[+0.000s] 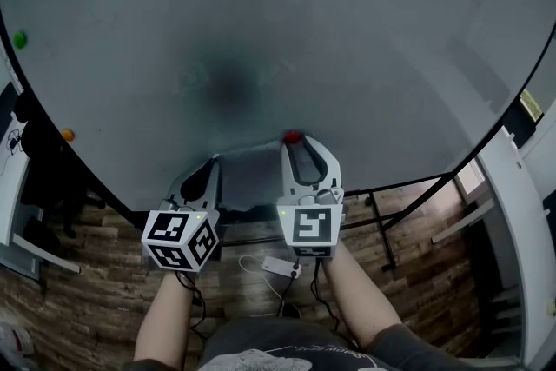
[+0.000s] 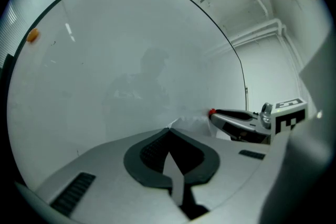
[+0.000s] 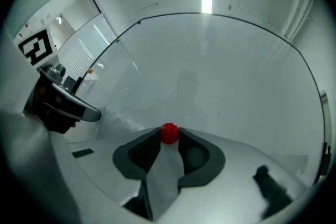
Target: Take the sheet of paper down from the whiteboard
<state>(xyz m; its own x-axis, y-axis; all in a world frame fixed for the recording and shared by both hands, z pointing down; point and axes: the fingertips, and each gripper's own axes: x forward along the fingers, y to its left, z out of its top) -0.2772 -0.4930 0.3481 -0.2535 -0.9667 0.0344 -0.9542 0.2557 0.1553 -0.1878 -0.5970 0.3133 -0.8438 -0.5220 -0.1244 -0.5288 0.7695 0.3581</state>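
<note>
Now the right gripper's (image 1: pixel 295 145) fingers pinch a red magnet (image 3: pixel 169 132) against the whiteboard (image 1: pixel 261 30). The left gripper's (image 2: pixel 169 130) fingers are pressed together, seemingly nipping the sheet of paper (image 2: pixel 191 122) at their tips.

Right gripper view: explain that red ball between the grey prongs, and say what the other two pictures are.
A person holds a two-jaw gripper in each hand. The head view looks down from their head; each gripper view rides on one tool. Both face a whiteboard. The right gripper pinches a red magnet at the top corner of a sheet of paper. The left gripper is shut, apparently on that sheet's edge. A green magnet and an orange magnet sit farther left.
</note>
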